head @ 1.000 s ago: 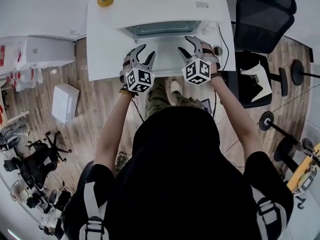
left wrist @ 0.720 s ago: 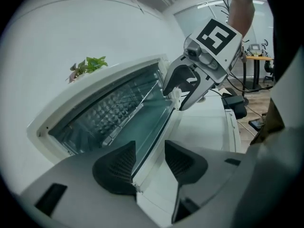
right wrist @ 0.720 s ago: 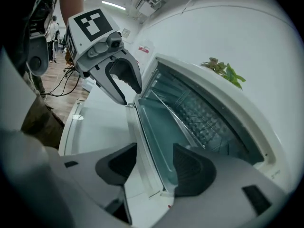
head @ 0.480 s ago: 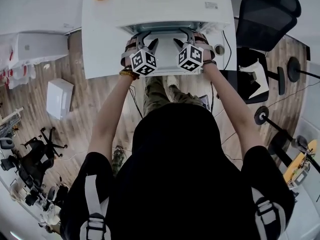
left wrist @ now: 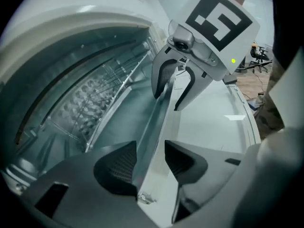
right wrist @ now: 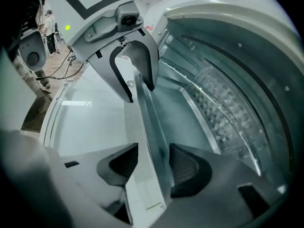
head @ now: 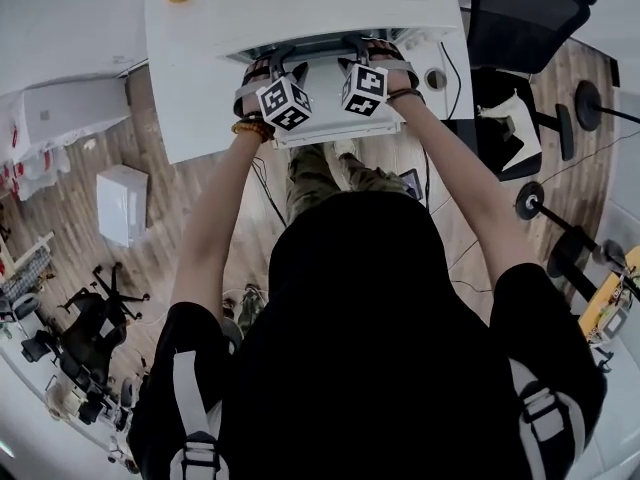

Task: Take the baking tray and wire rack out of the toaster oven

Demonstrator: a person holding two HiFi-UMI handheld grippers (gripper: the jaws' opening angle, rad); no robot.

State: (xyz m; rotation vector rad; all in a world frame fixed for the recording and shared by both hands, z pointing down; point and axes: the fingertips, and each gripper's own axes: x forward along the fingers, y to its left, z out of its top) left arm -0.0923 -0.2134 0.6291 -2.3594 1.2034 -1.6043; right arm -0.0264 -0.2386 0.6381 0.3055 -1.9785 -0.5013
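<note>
Toaster oven (head: 330,3) open, glass door (left wrist: 213,118) dropped flat.
Left gripper (left wrist: 149,163): released, jaws astride front rim of baking tray (left wrist: 159,120), no clamp.
Right gripper (right wrist: 154,167): jaws just closing, same rim between, not gripped.
Tray in oven mouth; wire rack (left wrist: 111,82) deeper inside.
</note>
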